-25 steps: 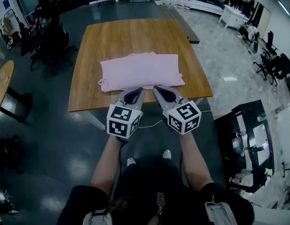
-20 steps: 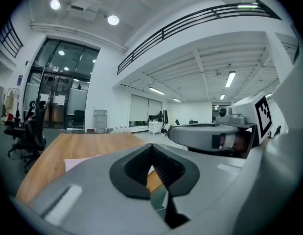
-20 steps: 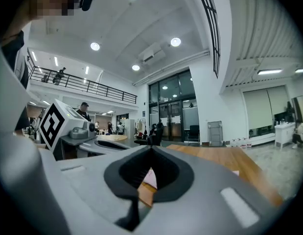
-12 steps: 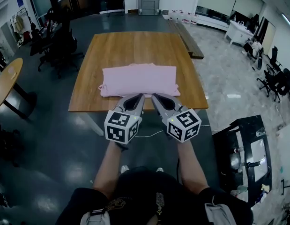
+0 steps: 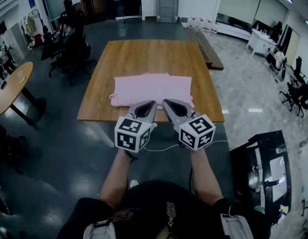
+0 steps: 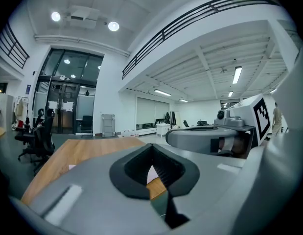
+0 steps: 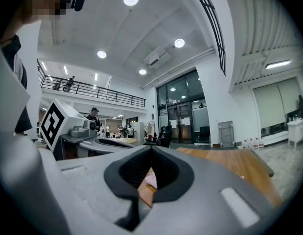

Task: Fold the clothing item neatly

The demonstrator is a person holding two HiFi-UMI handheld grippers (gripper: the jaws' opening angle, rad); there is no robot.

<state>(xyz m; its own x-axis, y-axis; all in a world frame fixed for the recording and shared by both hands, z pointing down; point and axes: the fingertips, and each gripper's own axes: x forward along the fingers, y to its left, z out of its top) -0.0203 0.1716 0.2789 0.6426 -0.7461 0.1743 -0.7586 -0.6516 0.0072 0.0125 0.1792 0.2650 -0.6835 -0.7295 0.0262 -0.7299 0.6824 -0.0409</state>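
A pink garment (image 5: 153,89) lies folded into a flat rectangle on the near half of the wooden table (image 5: 154,59). Both grippers hover side by side off the table's near edge, raised and pointing roughly level toward it. My left gripper (image 5: 151,103) is shut with nothing in it, just short of the garment's front edge. My right gripper (image 5: 166,102) is shut and empty too, beside the left. In the left gripper view the closed jaws meet at a tip (image 6: 152,145), with a sliver of pink cloth (image 6: 152,174) behind. The right gripper view shows its shut tip (image 7: 151,148) and pink cloth (image 7: 151,181) beyond.
Office chairs (image 5: 69,46) stand left of the table and a round side table (image 5: 12,86) sits further left. A dark cart (image 5: 265,161) with equipment stands at the right. A cable (image 5: 166,146) lies on the floor under the grippers.
Both grippers have risen and drawn back from the garment's front edge, staying shut and empty. The head view has tilted up, showing more of the room.
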